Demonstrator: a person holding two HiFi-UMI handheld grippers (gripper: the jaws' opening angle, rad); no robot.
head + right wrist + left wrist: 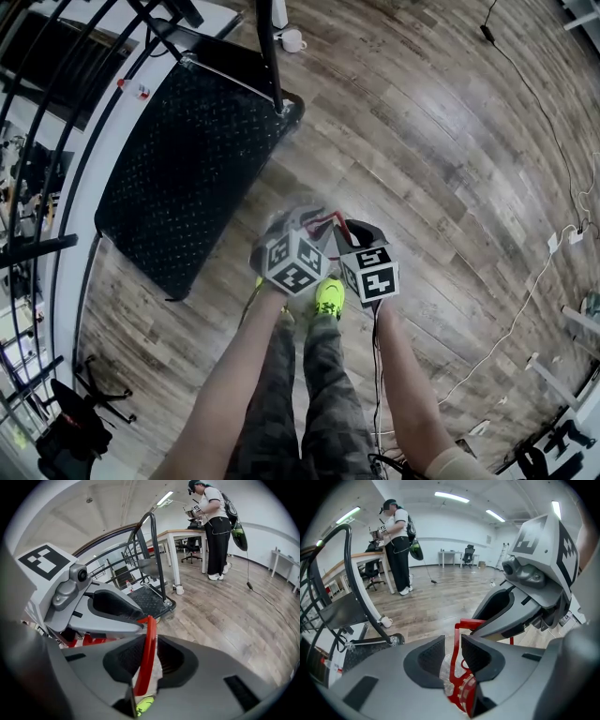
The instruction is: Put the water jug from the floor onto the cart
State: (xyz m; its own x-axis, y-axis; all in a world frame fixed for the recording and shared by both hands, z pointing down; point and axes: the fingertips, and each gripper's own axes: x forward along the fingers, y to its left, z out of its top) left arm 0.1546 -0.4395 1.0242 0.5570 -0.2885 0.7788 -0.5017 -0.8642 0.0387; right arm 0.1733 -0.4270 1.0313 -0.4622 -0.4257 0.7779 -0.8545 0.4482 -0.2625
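Wood floor (422, 141), one cart (187, 159), one jug handle (456, 644)

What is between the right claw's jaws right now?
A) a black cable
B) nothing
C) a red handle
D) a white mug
C: in the right gripper view the red handle stands between the jaws of the right claw, which are closing around it.

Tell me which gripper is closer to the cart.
Left. The left gripper is on the side toward the cart; the right gripper, fingers closing around the red handle, is beyond it.
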